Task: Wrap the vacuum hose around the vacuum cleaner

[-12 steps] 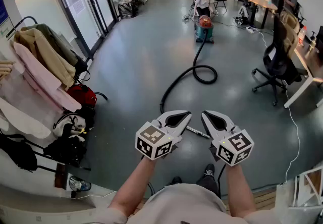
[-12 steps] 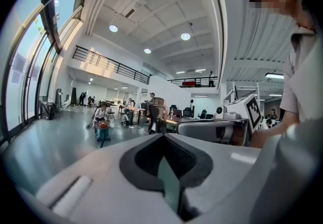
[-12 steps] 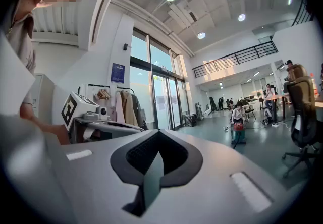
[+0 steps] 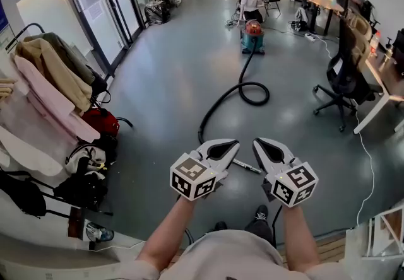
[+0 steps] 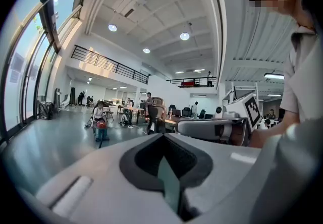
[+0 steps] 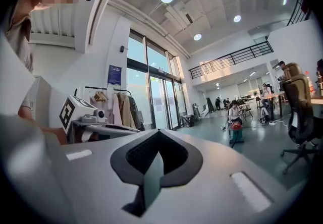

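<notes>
The vacuum cleaner [image 4: 254, 36], red on top with a teal body, stands far off on the grey floor. It is small in the left gripper view [image 5: 101, 128] and the right gripper view [image 6: 235, 130]. Its black hose [image 4: 251, 91] runs toward me, makes one loop, then curves left. A metal wand [image 4: 246, 166] lies on the floor below my grippers. My left gripper [image 4: 232, 143] and right gripper [image 4: 257, 143] are held side by side at waist height, both shut on nothing and well above the hose.
A clothes rack [image 4: 47, 74] with coats and bags [image 4: 95, 159] under it lines the left side by the glass doors [image 4: 104, 1]. An office chair [image 4: 344, 83] and a desk [image 4: 382, 93] stand at right. A person [image 4: 250, 0] crouches behind the vacuum.
Both grippers keep the same pose and stay shut. The head view has shifted slightly, so the far room sits a little differently in the frame.
</notes>
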The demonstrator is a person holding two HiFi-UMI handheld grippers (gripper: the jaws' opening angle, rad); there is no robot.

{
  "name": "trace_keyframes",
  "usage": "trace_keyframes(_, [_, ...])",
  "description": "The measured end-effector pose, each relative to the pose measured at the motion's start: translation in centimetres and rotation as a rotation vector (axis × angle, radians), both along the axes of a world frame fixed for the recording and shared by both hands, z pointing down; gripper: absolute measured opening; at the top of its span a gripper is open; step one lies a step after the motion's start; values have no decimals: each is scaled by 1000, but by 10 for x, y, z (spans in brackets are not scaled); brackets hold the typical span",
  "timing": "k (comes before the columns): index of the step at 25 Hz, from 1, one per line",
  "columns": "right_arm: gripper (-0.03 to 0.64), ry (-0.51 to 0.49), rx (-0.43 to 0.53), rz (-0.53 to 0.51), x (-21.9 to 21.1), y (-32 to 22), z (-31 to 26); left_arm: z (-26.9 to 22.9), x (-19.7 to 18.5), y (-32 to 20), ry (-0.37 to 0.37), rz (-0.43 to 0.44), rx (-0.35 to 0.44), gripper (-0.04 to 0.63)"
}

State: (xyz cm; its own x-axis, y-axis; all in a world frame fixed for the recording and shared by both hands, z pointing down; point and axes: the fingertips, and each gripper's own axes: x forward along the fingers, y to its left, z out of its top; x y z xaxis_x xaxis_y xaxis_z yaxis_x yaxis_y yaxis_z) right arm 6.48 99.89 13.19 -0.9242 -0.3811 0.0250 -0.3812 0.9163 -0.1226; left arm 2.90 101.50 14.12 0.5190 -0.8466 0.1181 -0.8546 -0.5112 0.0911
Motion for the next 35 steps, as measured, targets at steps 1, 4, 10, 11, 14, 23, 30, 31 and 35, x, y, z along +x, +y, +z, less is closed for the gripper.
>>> trace_keyframes(1, [21, 0, 0, 1, 0, 0, -1, 0, 0, 0, 1, 1, 1, 0])
trace_keyframes(4, [21, 3, 1, 1, 2, 1, 0, 0, 2, 0, 0, 3, 3, 0])
trace_keyframes(10, [21, 7, 3, 5, 1, 1, 0, -2, 2, -2, -2, 9, 9, 0])
trace_keyframes(11, [21, 8, 3, 6, 0, 1, 0, -2, 1, -2, -3, 10, 10, 1])
trace_keyframes(14, [21, 8, 1, 10, -3, 1, 0, -1, -1, -2, -6, 13, 10, 0])
trace_keyframes(23, [21, 34, 21, 17, -27, 0, 0, -2, -23, -3, -4, 22, 24, 0])
trace_keyframes(30, [21, 41, 13, 20, -47, -4, 2, 3, -58, -7, -3, -3, 17, 0])
trace_keyframes(31, [21, 44, 8, 19, -49, -6, 5, 3, -64, -10, 1, -11, 17, 0])
trace_keyframes(35, [21, 49, -14, 16, -57, -19, 12, 5, -77, -21, -1, -22, 12, 0])
